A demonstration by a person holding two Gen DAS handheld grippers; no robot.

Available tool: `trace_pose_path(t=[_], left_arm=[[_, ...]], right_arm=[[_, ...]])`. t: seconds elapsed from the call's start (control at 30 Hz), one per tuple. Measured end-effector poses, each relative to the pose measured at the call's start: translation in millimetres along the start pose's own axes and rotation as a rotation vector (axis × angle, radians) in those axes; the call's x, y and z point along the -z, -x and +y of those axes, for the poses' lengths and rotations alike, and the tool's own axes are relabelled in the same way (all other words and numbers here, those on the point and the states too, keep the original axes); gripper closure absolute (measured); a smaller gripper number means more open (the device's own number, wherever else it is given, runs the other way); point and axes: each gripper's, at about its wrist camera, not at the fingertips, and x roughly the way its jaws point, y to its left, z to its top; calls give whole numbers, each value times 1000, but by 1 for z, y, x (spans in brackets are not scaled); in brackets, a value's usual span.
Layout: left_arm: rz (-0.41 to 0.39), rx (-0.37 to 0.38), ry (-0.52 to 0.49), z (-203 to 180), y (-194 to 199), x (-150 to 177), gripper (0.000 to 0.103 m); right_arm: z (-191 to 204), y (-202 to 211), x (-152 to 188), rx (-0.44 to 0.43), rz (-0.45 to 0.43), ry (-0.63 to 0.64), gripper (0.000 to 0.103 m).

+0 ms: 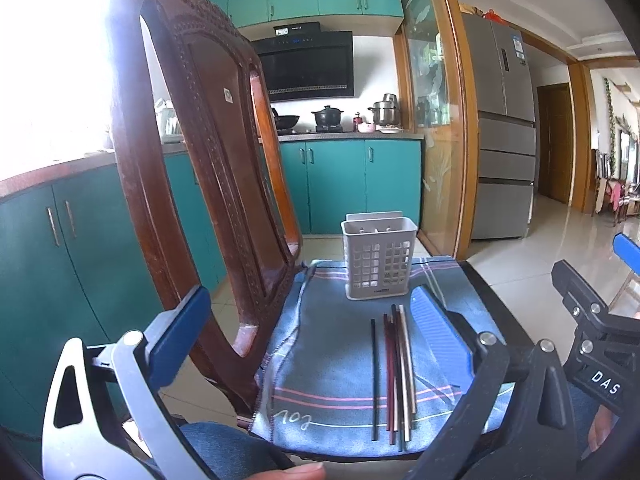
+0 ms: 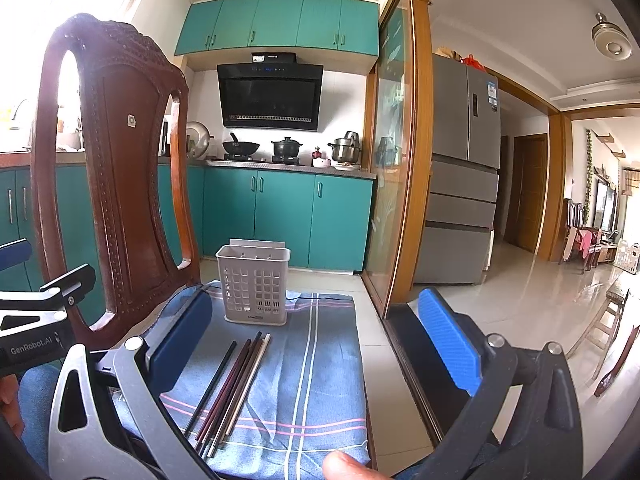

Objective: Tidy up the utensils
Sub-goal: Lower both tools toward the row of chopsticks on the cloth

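Several chopsticks (image 1: 396, 372), dark, reddish and silver, lie side by side on a blue striped cloth (image 1: 328, 360) over a chair seat. They also show in the right wrist view (image 2: 234, 388). A white perforated utensil holder (image 1: 378, 258) stands upright at the cloth's far end, also in the right wrist view (image 2: 254, 284). My left gripper (image 1: 308, 332) is open and empty, above the near end of the cloth. My right gripper (image 2: 316, 340) is open and empty, to the right of the chopsticks, and shows in the left wrist view (image 1: 592, 308).
The carved wooden chair back (image 1: 200, 160) rises at the left of the seat (image 2: 112, 168). Teal kitchen cabinets (image 2: 288, 216) and a stove with pots stand behind. A glass sliding door (image 2: 396, 160), a fridge (image 2: 464, 168) and tiled floor lie to the right.
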Motion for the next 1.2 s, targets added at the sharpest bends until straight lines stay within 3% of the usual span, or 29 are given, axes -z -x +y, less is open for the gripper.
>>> trace_pose_path(t=[0.87,1.0,1.07,1.2], left_arm=[[19,-2,-9,-1,-11,5,3],[51,-5,-13,-2,-23,10,3],[70,-11,-19,-2,-30,11,3],[132,33,-31,-3,-59,10,3]], right_arm=[[2,-6,3,1,12,13,3],[-8,-29,7,-69,95,-73,3],[-9,-59,15,-55,271,-20,3],[-15,-102,34,-13,412,11,3]])
